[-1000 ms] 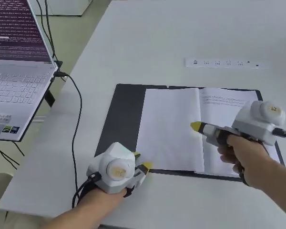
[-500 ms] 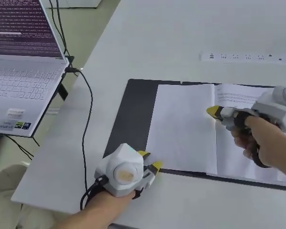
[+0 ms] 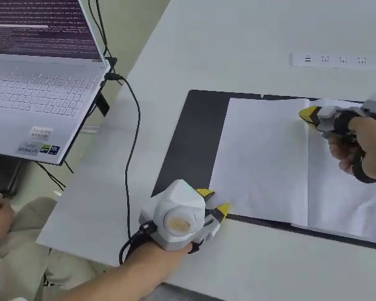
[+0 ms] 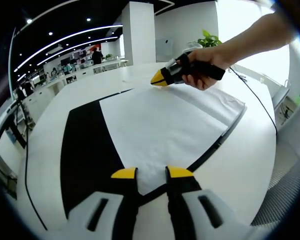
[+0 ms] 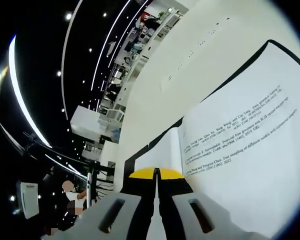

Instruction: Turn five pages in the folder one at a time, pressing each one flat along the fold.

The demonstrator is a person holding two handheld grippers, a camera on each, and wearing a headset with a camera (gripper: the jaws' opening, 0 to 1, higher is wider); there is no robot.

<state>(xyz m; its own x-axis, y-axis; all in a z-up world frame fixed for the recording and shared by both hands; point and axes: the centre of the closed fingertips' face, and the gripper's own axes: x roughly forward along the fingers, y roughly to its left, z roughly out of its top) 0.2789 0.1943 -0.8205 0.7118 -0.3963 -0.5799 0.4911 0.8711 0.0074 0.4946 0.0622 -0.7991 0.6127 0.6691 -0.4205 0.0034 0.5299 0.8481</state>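
A black folder [image 3: 191, 138] lies open on the white table. A blank turned page [image 3: 263, 157] covers its left half and a printed page [image 5: 250, 120] lies on the right. My right gripper [image 3: 308, 114] is shut with nothing in it, its yellow tip down on the fold near the far end. In the left gripper view the right gripper [image 4: 157, 79] sits at the far end of the sheet [image 4: 155, 125]. My left gripper [image 3: 214, 202] rests at the folder's near edge by the blank page's corner. Its jaws are slightly open and hold nothing.
An open laptop [image 3: 31, 94] stands at the left on the table's corner, with a black cable [image 3: 135, 125] running down beside the folder. A white power strip [image 3: 338, 61] lies beyond the folder. The table's near edge runs just under my left gripper.
My right gripper has slid along the fold from the middle toward the far end, still shut. The left gripper has stayed at the near edge. The head camera has shifted.
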